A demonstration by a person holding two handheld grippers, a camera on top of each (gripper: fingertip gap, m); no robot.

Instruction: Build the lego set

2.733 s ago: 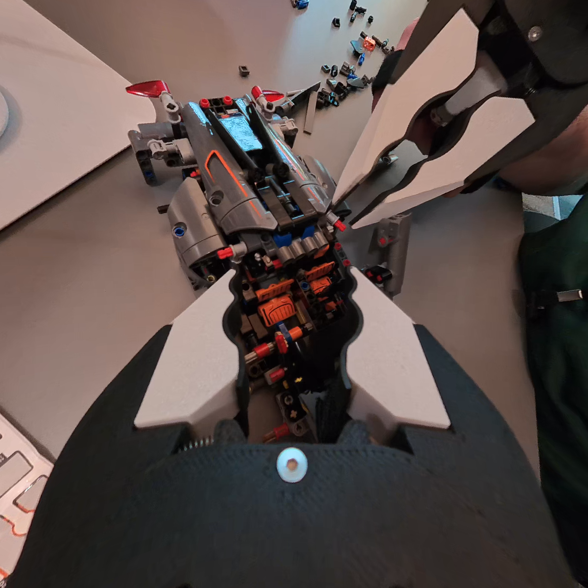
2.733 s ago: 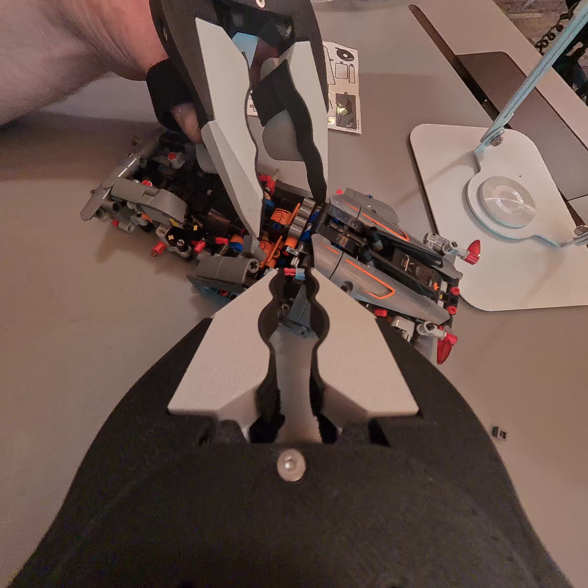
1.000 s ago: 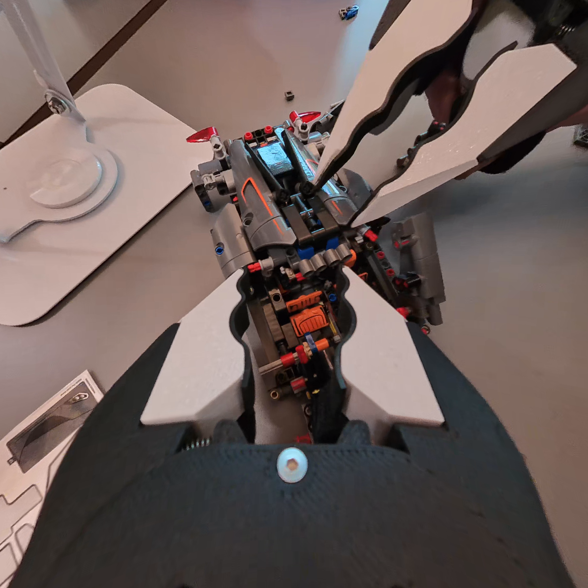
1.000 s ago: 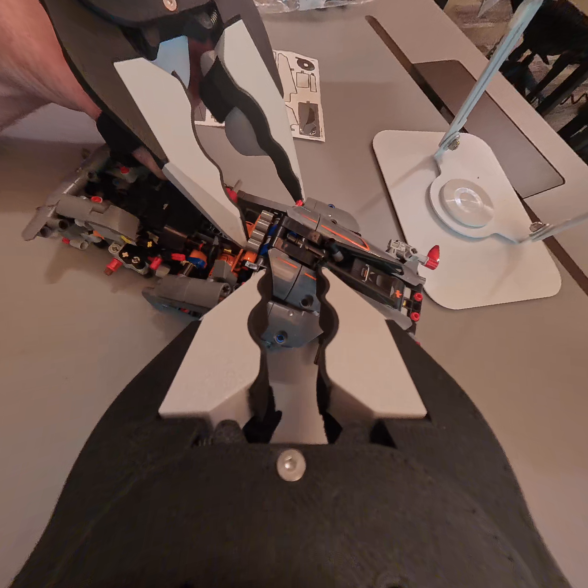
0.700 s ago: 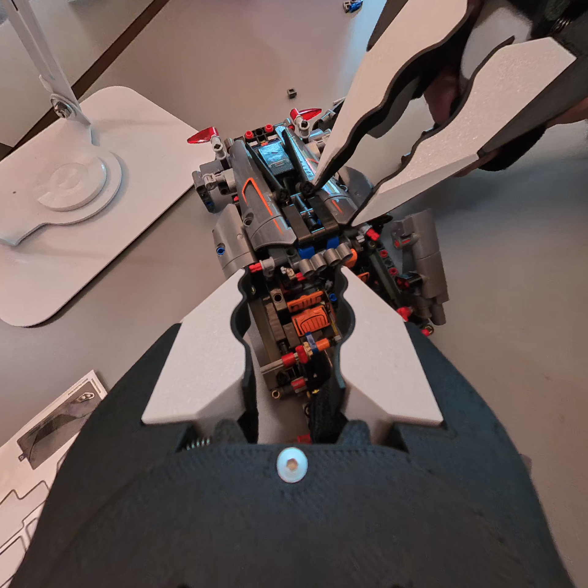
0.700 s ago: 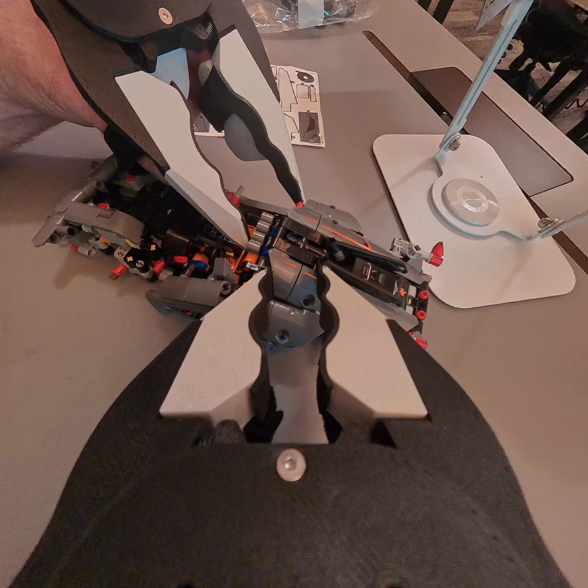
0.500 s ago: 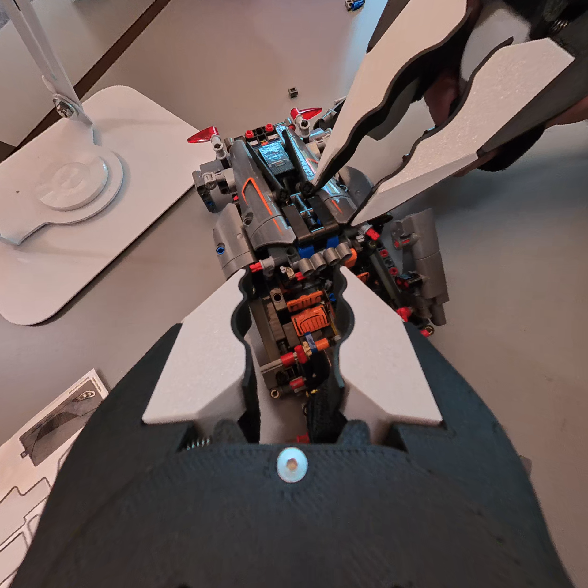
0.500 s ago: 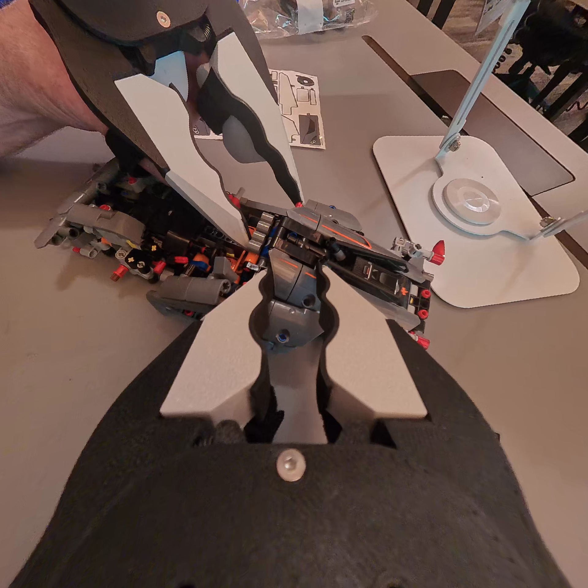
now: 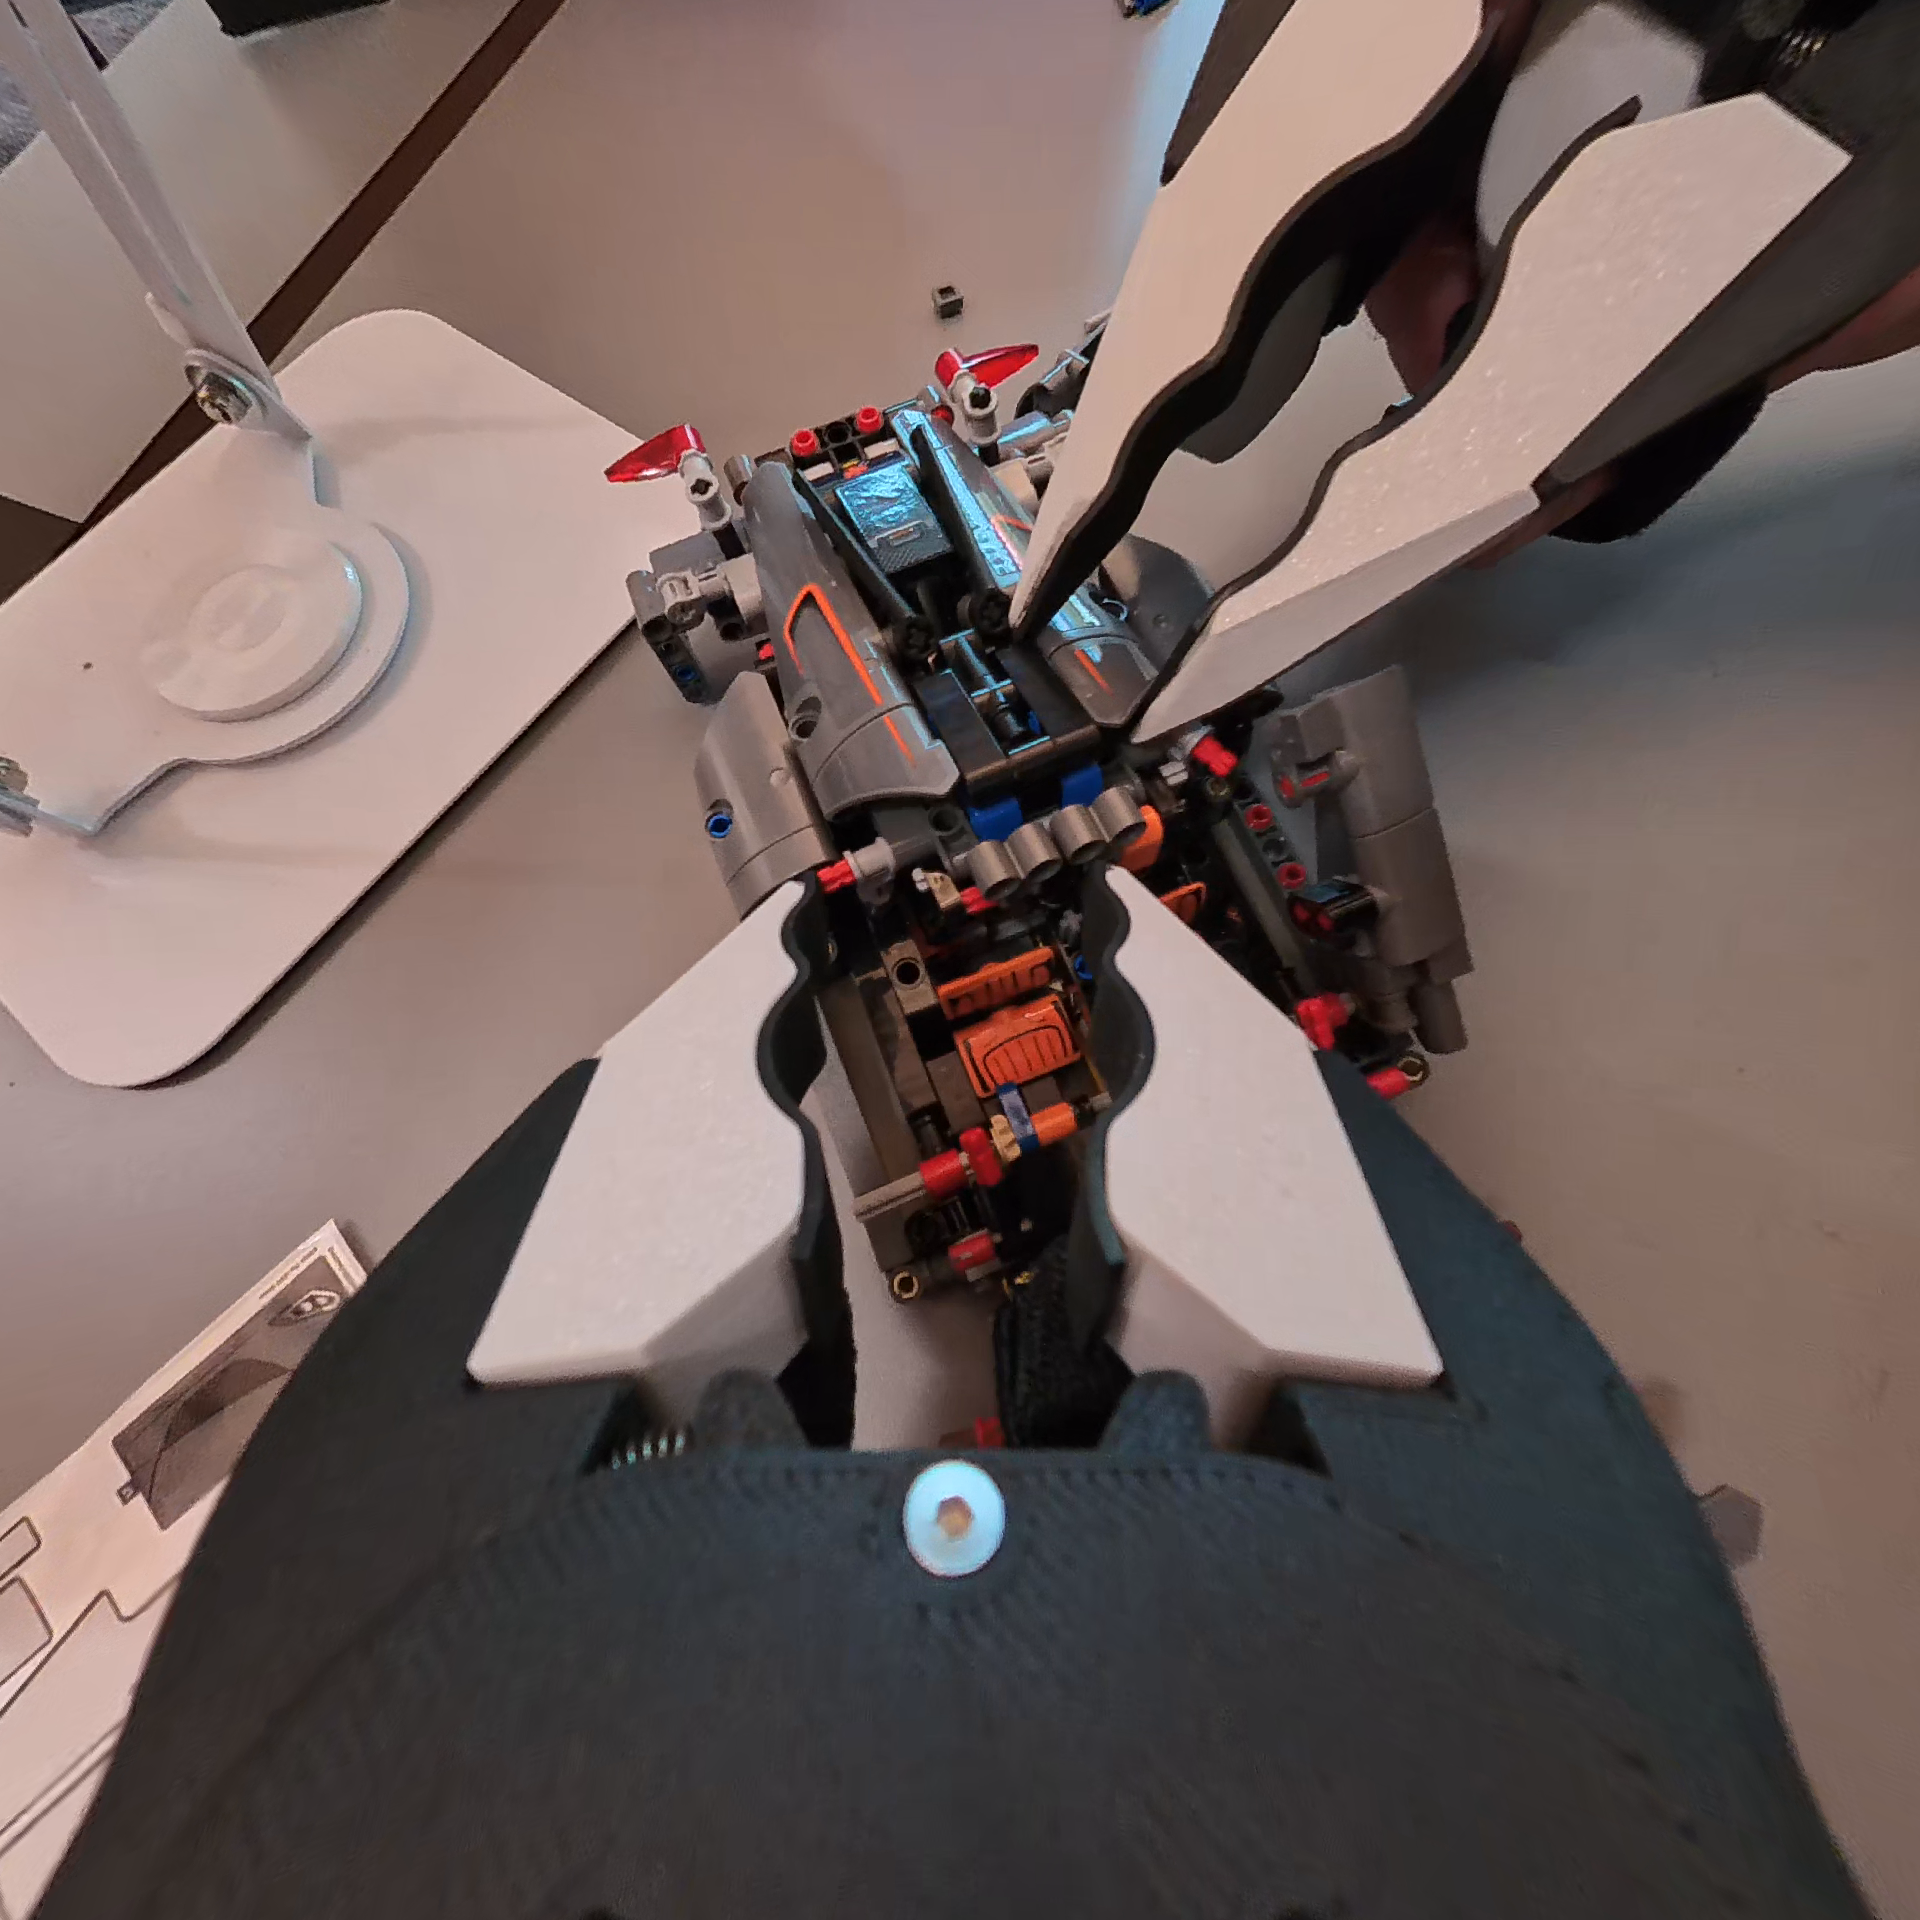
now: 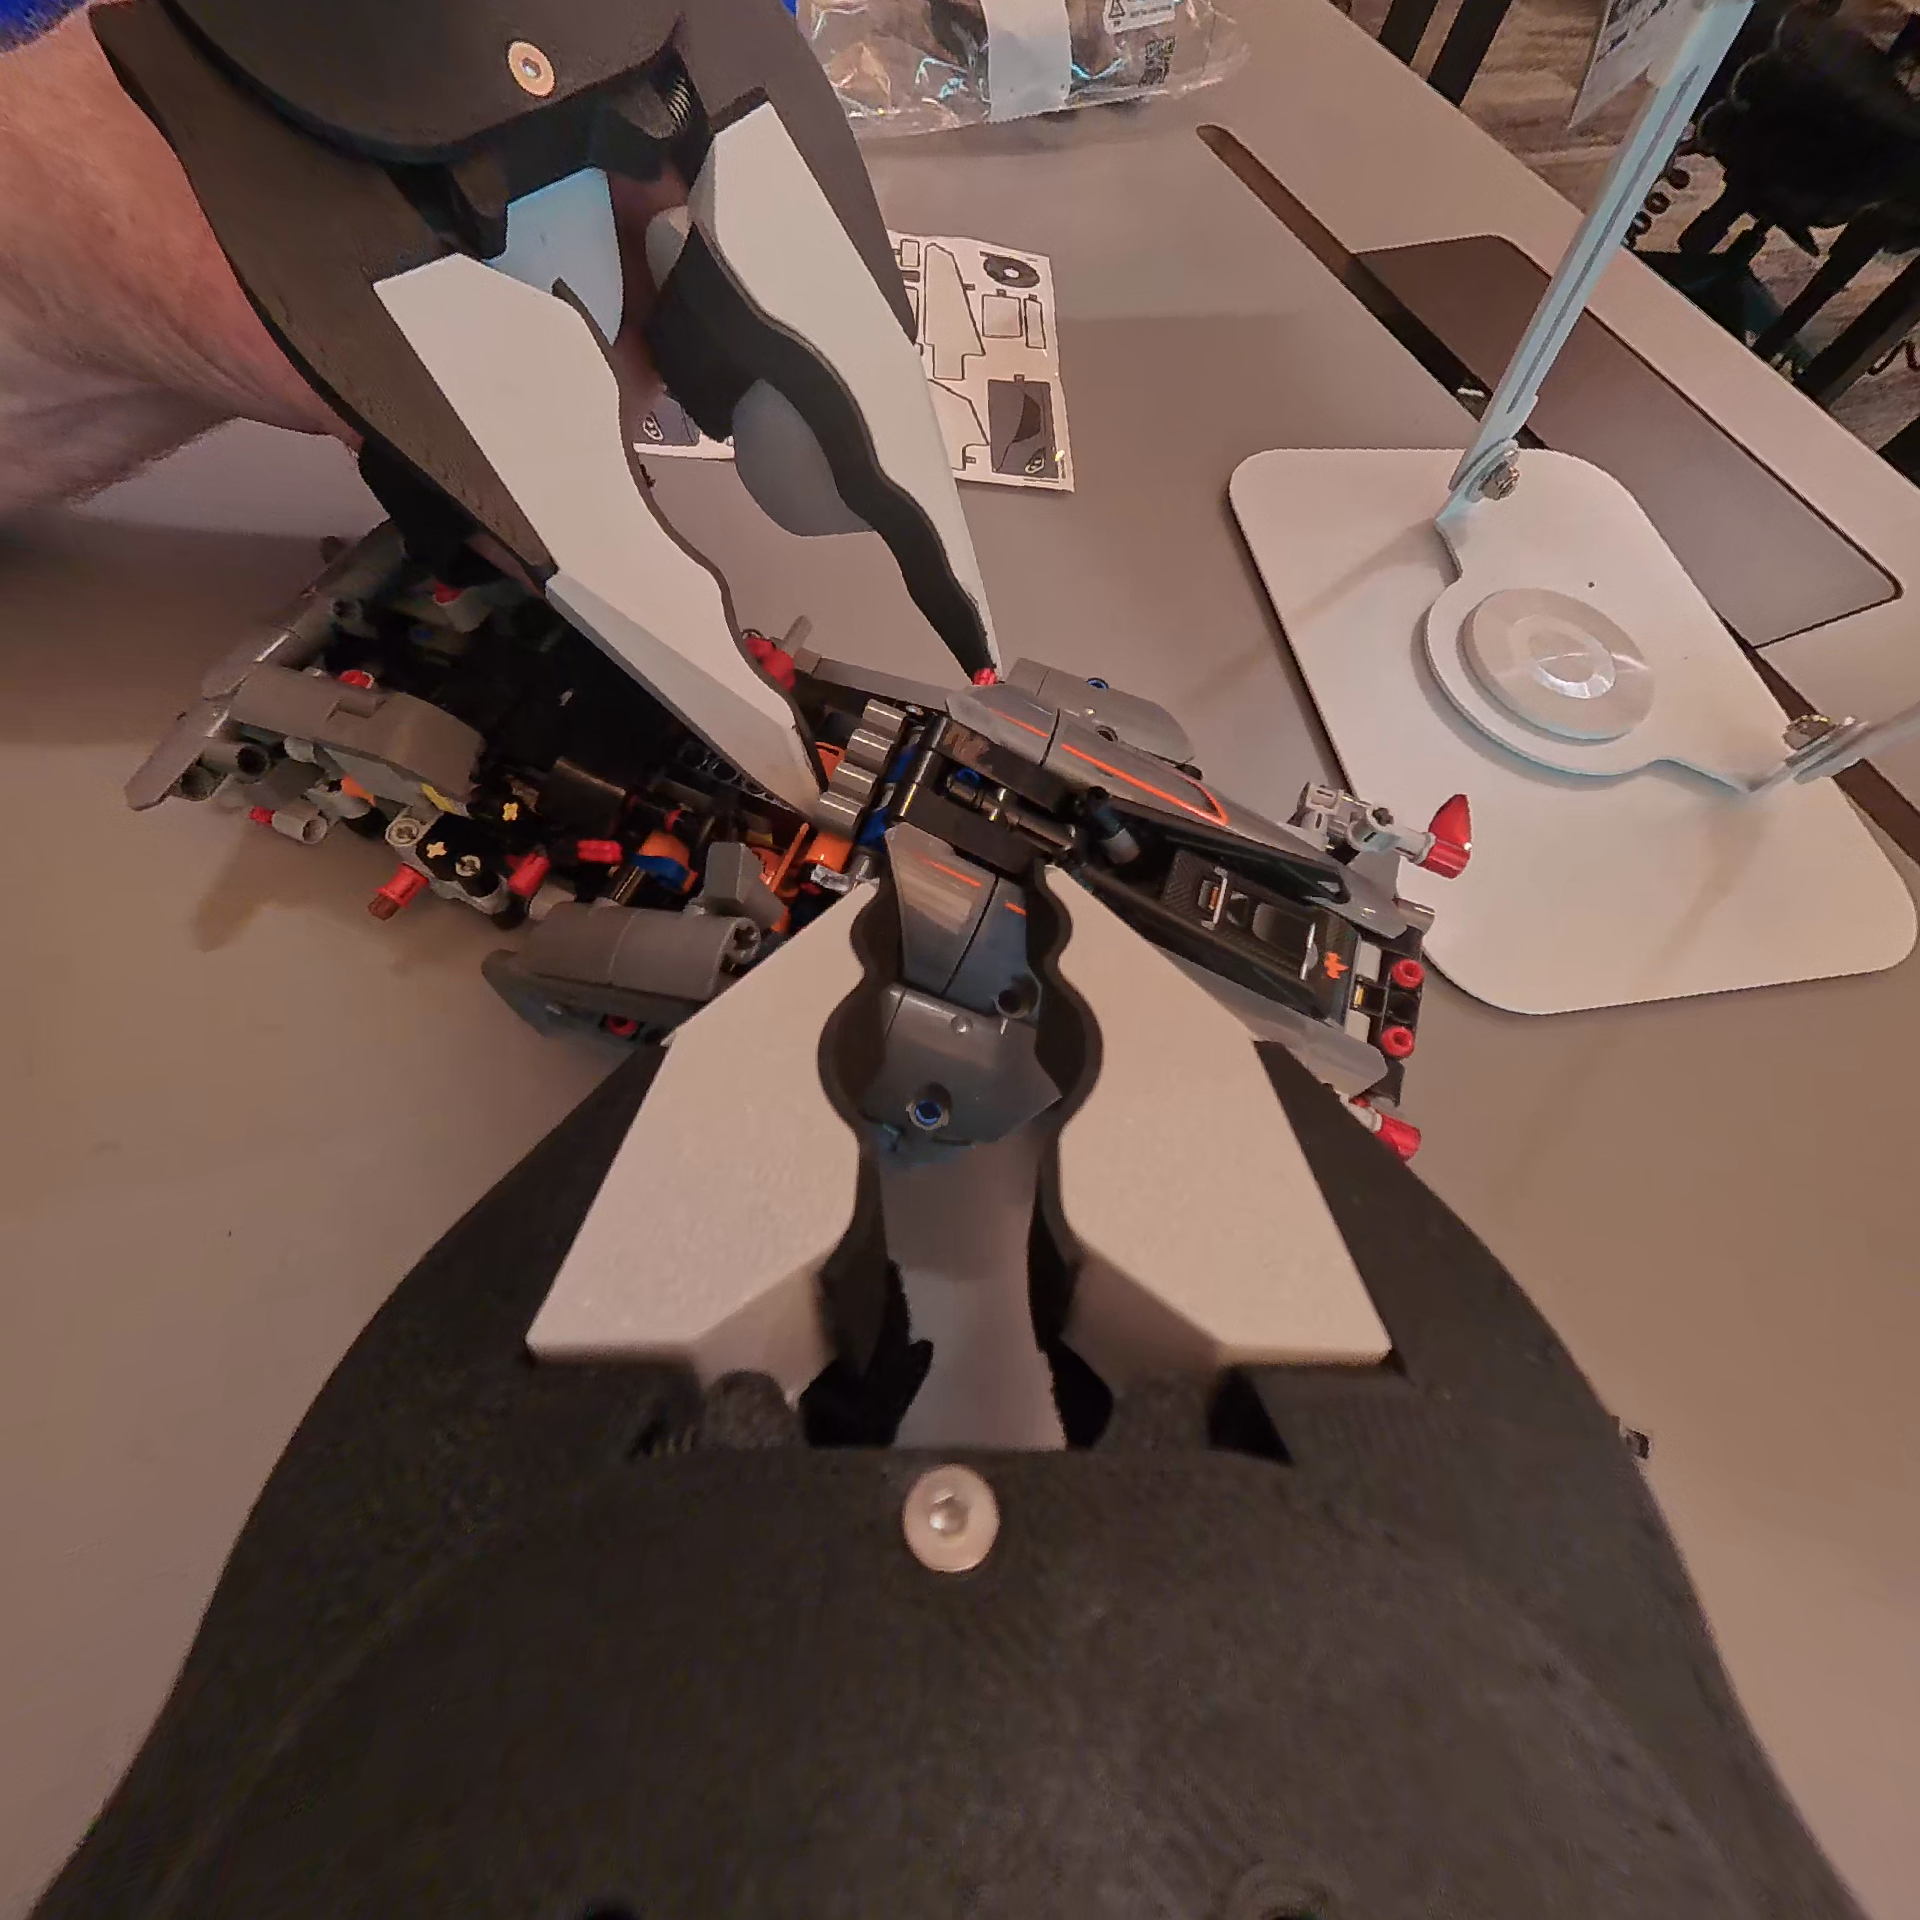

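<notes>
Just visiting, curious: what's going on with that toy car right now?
Left claw straddles lego car mid-body. Right claw clamps its grey side panel. Nothing blocking.

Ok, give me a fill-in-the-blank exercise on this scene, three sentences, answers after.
1. Both claws close on the same ___ model.
2. The right claw grips a curved ___ side panel.
3. The white stand base lies near the model's end with ___ cone tips.

Missing words: lego; grey; red
</notes>
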